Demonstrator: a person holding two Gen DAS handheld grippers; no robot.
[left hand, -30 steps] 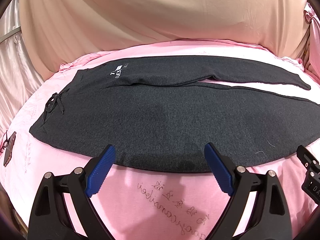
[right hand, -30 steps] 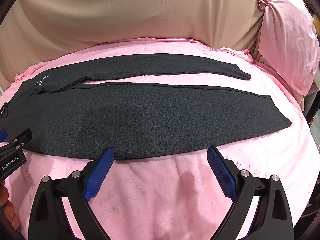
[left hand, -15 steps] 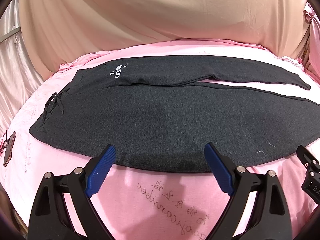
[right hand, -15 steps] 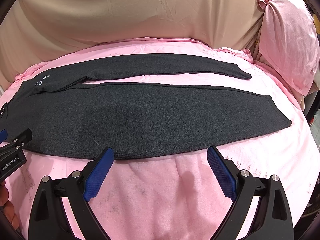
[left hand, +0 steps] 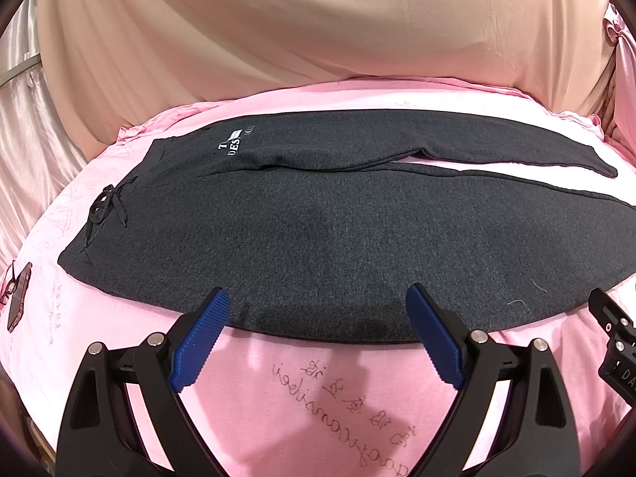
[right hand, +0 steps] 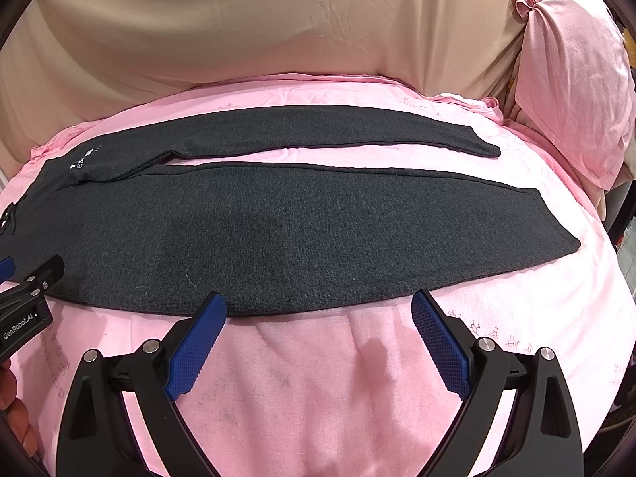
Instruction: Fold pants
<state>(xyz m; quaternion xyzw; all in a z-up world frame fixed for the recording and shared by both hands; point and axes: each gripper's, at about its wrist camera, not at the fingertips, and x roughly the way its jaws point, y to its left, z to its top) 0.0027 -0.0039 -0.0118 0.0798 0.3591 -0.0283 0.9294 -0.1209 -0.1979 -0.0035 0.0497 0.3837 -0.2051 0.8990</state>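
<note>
1. Both tools are spread wide and empty: the left gripper and the right gripper hover just short of the near edge of the pants, holding nothing.
2. Those dark grey pants lie flat across the pink sheet, waistband to the left with its drawstring, near leg and far leg parted by a strip of sheet.
3. Likely risk: pinching the near edge could also catch the sheet beneath, dragging it up into the fold.
4. A grab of only the top layer of fabric would probably let the lower one sag and crease.
5. If the two grippers lift unevenly, the near leg may land skewed over the far one.
6. A small brown object at the left edge, too unclear to name, could snag a swung waistband.
</note>
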